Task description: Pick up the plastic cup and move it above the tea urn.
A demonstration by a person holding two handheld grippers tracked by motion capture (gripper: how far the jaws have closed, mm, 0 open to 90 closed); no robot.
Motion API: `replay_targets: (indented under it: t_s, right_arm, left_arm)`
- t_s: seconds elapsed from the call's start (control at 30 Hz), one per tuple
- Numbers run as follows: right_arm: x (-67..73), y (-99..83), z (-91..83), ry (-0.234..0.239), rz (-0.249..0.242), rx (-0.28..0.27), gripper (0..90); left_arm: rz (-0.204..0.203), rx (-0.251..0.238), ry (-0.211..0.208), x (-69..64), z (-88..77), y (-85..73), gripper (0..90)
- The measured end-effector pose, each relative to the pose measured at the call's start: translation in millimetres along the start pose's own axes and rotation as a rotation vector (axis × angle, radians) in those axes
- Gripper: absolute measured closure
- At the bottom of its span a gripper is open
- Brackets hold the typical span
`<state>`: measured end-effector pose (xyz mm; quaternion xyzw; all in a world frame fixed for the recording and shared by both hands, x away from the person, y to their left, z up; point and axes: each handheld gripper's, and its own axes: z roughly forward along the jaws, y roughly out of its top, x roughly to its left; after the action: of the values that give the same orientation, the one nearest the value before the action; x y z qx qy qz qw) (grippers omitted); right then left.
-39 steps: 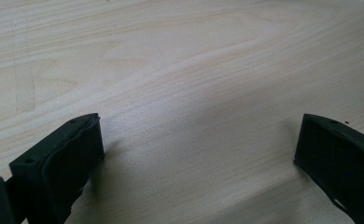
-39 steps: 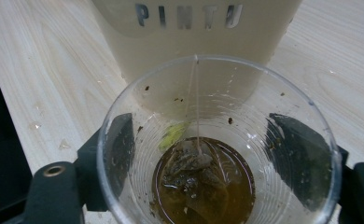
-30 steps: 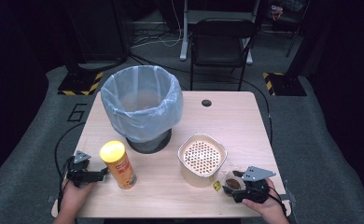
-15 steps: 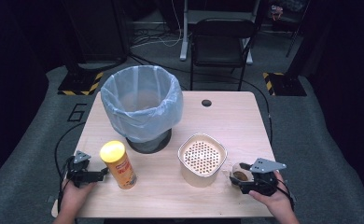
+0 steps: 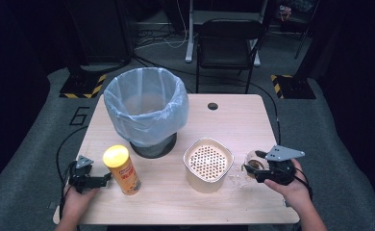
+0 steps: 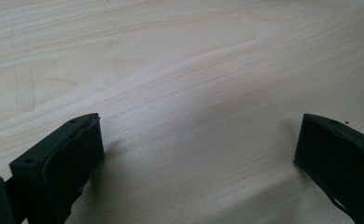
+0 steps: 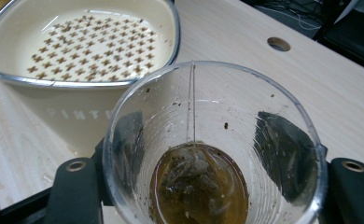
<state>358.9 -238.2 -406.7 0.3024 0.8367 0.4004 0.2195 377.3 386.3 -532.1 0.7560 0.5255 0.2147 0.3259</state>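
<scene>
A: What is in the high view?

B: A wooden table (image 5: 233, 122) takes the middle of the frame. In its upper left part stands a bin with a pale blue bag (image 5: 145, 109). Below the bin, in the lower left, a yellow-lidded can (image 5: 122, 169) stands upright. The left gripper (image 5: 102, 179) lies just left of the can, low at the left edge, with a hand (image 5: 76, 202) behind it. Its jaws point to the can, but I cannot tell if they touch it.

A: And the right side?

B: In the lower middle stands a cream strainer bowl (image 5: 207, 163) with many holes in its bottom. To the right of it, the right gripper (image 5: 251, 168) is held by the other hand (image 5: 293, 190). It is closed around a clear plastic cup (image 5: 253, 159). Some crumbs lie on the table between the bowl and the cup.

A: The left gripper view?

B: Two black jaws stand wide apart in the lower corners, with bare wood grain between them and nothing gripped.

A: The right gripper view?

B: The cup (image 7: 213, 149) fills the lower middle, with one jaw pressed on each side of it. At its bottom lies a wet tea bag (image 7: 194, 184) in a little brown liquid, and its string goes up the wall. The strainer bowl (image 7: 84, 46) is in the upper left, just beside the cup.
</scene>
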Motion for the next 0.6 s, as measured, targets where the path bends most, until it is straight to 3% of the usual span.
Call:
replay_targets:
  t_s: [0.3,0.6]
  right_arm:
    - [-21.8,31.6,6.5,-0.016,-0.023,-0.02,33.2]
    - [-30.2,61.7,14.7,-0.028,-0.061,-0.062,33.4]
  left_arm:
    - [0.002,0.009,-0.004,0.3,-0.6,0.3,0.9]
    - [0.007,0.009,0.0,0.6,-0.7,0.4,0.9]
